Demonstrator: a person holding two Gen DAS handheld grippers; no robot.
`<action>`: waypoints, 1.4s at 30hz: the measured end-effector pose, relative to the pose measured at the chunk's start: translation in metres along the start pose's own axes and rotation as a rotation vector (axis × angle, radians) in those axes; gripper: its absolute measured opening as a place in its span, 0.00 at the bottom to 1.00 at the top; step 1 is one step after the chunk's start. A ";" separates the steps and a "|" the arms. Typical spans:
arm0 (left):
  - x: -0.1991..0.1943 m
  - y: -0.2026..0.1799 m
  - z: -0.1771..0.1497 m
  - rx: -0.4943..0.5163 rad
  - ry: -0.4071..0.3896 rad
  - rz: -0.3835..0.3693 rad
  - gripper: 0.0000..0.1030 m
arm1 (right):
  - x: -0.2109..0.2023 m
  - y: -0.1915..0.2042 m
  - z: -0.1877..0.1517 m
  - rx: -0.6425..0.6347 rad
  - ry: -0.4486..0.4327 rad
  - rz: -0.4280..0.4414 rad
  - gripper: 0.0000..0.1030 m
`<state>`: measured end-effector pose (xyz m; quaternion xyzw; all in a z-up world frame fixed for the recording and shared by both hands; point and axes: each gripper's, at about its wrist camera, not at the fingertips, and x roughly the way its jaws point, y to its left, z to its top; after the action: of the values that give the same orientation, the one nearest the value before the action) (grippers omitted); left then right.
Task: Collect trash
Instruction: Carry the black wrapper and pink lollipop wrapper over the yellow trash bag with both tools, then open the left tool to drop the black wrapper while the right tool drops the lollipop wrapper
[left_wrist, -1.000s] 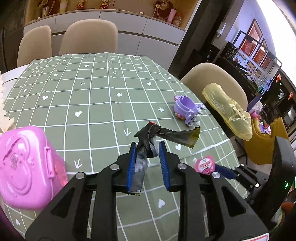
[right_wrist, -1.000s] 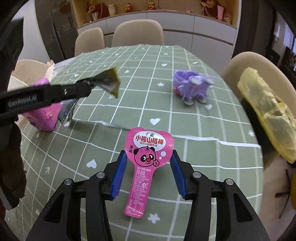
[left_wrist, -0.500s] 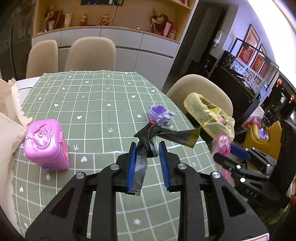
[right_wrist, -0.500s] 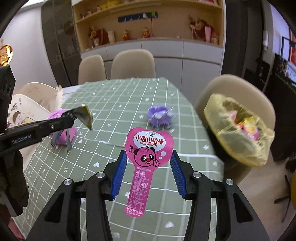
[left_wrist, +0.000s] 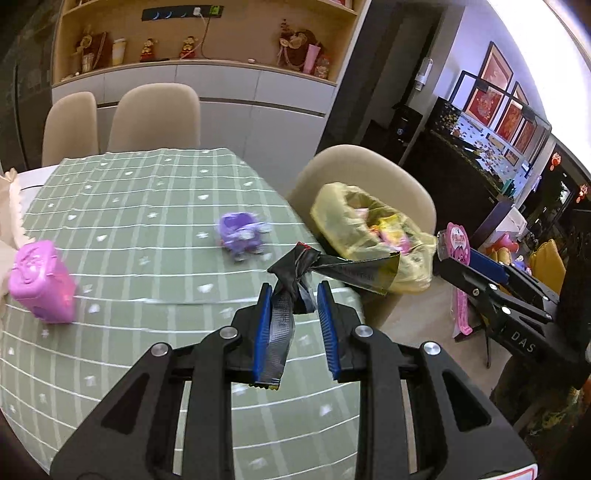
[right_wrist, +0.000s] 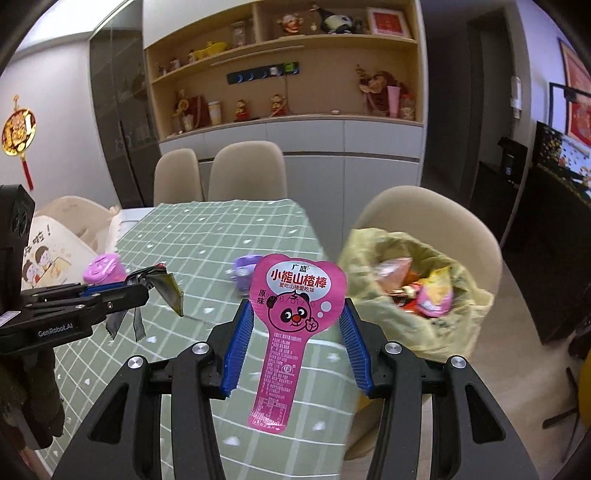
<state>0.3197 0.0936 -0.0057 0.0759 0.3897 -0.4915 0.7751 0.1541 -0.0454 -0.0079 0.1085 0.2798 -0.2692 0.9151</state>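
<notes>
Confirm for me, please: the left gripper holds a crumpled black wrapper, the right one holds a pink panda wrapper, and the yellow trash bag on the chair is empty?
Not quite: the yellow trash bag is not empty. The right wrist view looks into its open mouth and shows colourful snack packets inside. The rest stands: the left gripper holds the crumpled black wrapper, the right gripper holds the pink panda wrapper, and the bag sits on the chair.

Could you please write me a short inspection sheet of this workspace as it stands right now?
Surface: table under a green checked cloth.
Job's things: black wrapper and pink wrapper, both held in the air; yellow bag of trash open on the chair beside the table.
Clutter: purple toy and pink case on the cloth.
Grippers: left gripper shut on the black wrapper; right gripper shut on the pink wrapper.
Cables: nothing seen.
Surroundings: two more chairs and a shelf unit with ornaments behind.
</notes>
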 end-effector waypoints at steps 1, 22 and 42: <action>0.006 -0.011 0.004 -0.005 -0.001 -0.007 0.23 | 0.000 -0.012 0.002 0.000 -0.001 -0.004 0.44; 0.219 -0.143 0.091 -0.097 0.082 -0.062 0.34 | 0.048 -0.221 0.043 0.060 0.010 -0.030 0.44; 0.173 -0.109 0.053 -0.206 0.030 0.222 0.82 | 0.161 -0.200 0.045 -0.029 0.128 0.113 0.44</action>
<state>0.2951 -0.1098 -0.0580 0.0457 0.4388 -0.3591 0.8225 0.1756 -0.2969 -0.0725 0.1281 0.3350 -0.2056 0.9106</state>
